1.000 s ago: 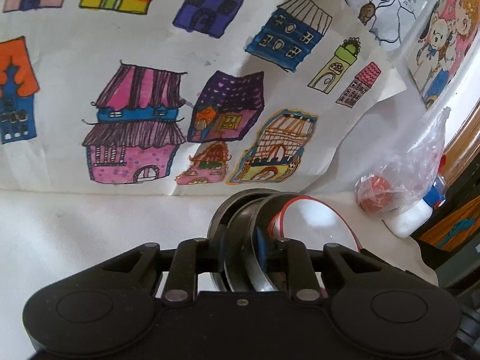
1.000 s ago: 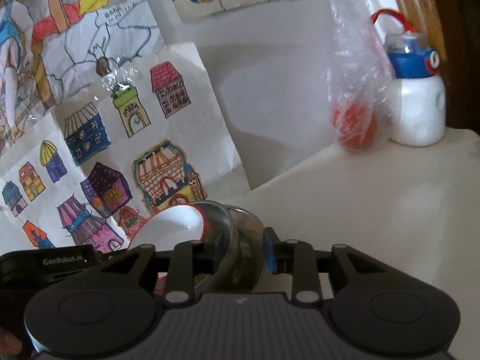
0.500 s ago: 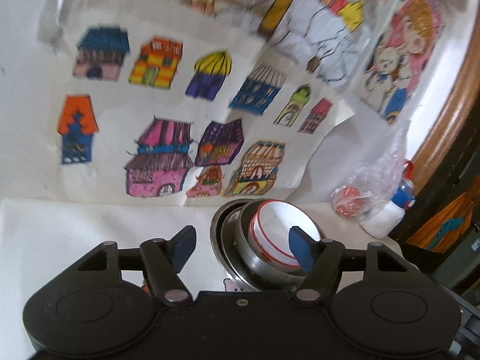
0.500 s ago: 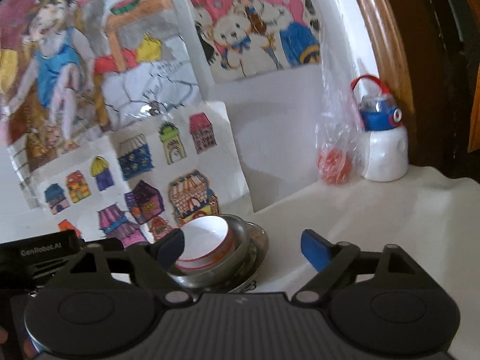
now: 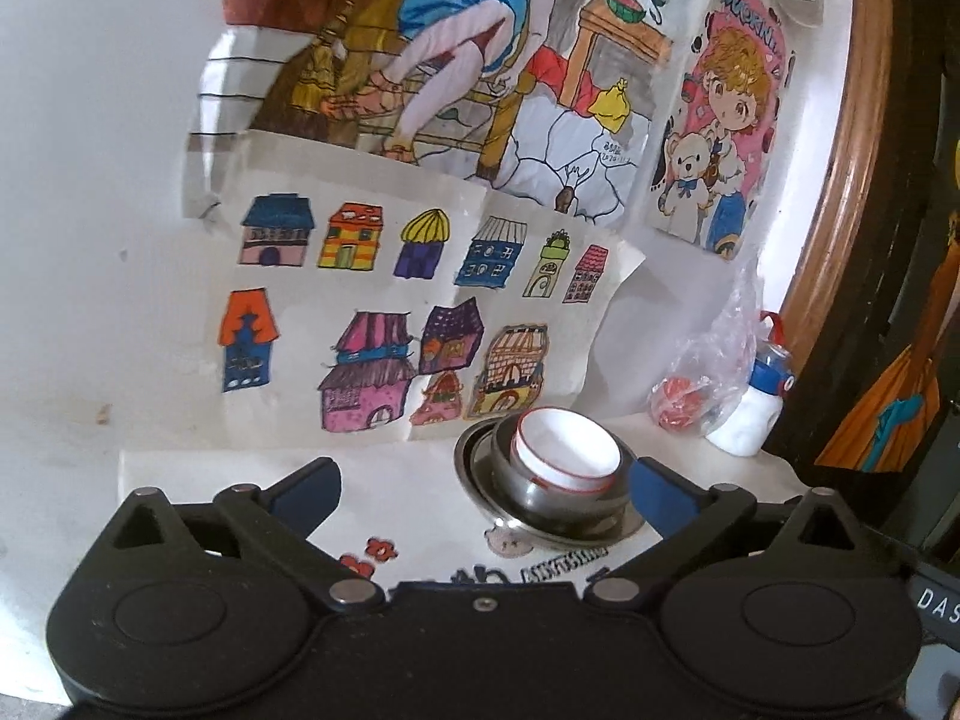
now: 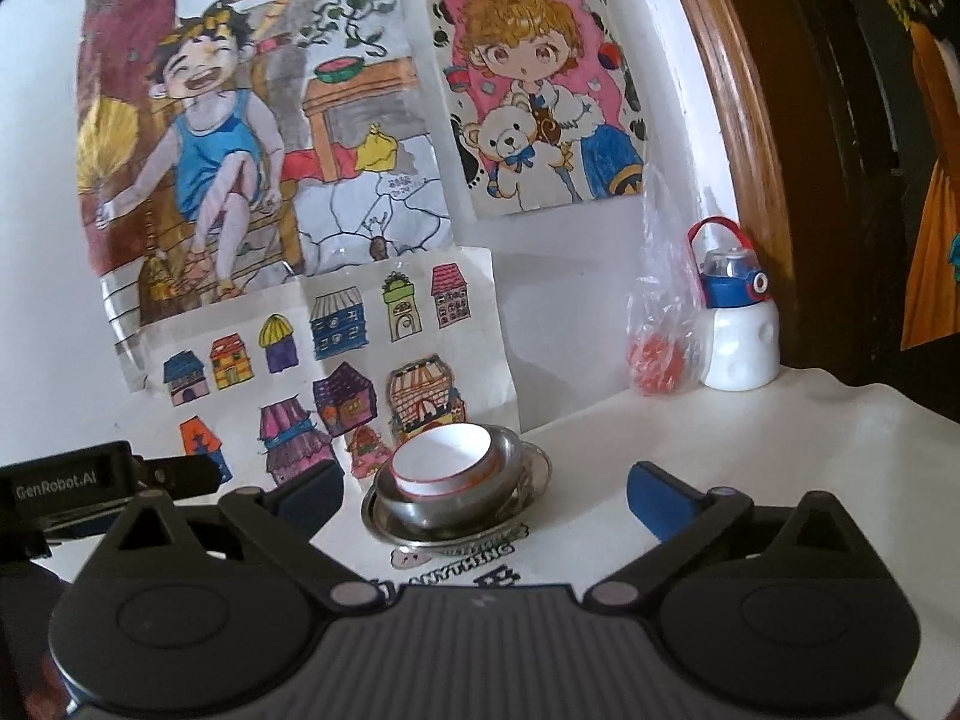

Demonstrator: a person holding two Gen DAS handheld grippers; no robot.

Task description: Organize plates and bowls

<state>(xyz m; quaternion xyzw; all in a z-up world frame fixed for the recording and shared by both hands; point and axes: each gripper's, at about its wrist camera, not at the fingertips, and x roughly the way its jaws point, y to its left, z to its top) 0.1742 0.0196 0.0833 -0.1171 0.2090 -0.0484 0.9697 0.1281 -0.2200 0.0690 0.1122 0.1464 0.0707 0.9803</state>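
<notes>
Stack sits on the white table (image 6: pixel 750 438) at lower centre of both views: white bowl (image 6: pixel 447 461) nested in steel bowl (image 6: pixel 444 501), on steel plate (image 6: pixel 528 483). Right view alone shows the left gripper's body at left edge plus "ANYTHING" print (image 6: pixel 474 553) under the plate; left view alone shows red flower print (image 5: pixel 369 558). Left gripper (image 5: pixel 483 492) and right gripper (image 6: pixel 485 489): jaws have just been opening, now wide apart, nothing clamped. A second ago both were pinching the stack's rims; now both are clear of it.
</notes>
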